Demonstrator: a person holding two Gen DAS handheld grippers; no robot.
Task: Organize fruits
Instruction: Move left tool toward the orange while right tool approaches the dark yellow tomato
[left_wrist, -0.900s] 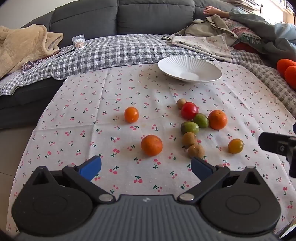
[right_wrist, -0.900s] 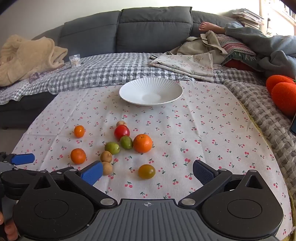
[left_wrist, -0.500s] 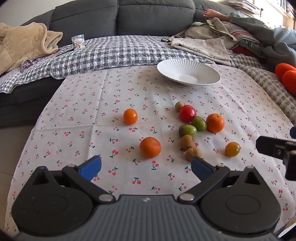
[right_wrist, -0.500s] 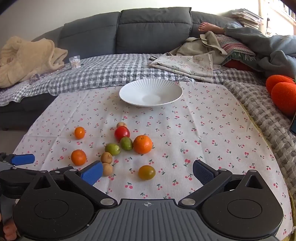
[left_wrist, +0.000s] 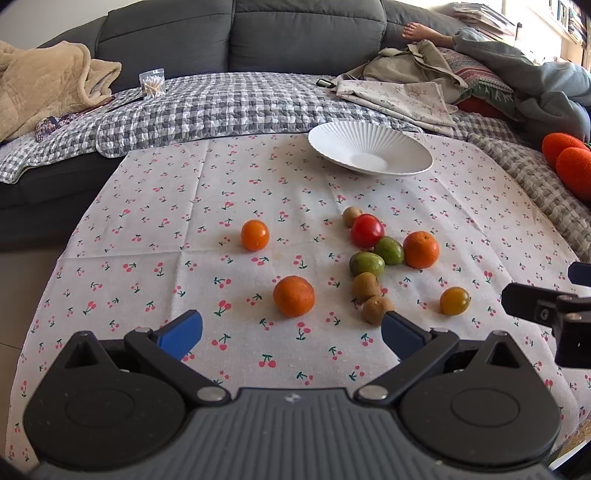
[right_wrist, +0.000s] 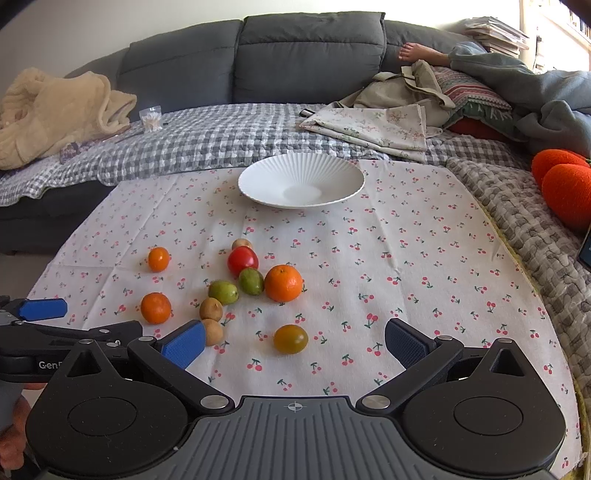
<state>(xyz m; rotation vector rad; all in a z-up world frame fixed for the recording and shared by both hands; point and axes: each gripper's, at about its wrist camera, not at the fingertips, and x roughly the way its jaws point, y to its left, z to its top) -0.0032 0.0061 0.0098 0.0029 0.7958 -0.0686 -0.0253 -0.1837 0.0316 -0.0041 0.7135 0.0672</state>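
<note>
Several fruits lie loose on the cherry-print cloth (left_wrist: 155, 229): an orange (left_wrist: 294, 296) straight ahead of my left gripper (left_wrist: 291, 332), a smaller orange (left_wrist: 255, 235), a red tomato (left_wrist: 366, 230), two green fruits (left_wrist: 366, 264), kiwis (left_wrist: 376, 309), a big orange (left_wrist: 421, 249) and a yellow tomato (left_wrist: 454, 301). An empty white ribbed bowl (left_wrist: 369, 153) stands at the back. My left gripper is open and empty. My right gripper (right_wrist: 295, 343) is open and empty, with the yellow tomato (right_wrist: 290, 338) just ahead between its fingers. The bowl (right_wrist: 301, 181) is far ahead.
A grey checked blanket (left_wrist: 229, 107) and sofa lie behind the cloth. Folded fabric (right_wrist: 376, 122) and a person's foot are at back right. Orange knitted cushions (right_wrist: 565, 184) sit at right. A jar of cotton swabs (left_wrist: 152, 83) stands back left.
Both grippers have drawn back slightly and the view has risen a little. The fruits have not moved. Both grippers stay open.
</note>
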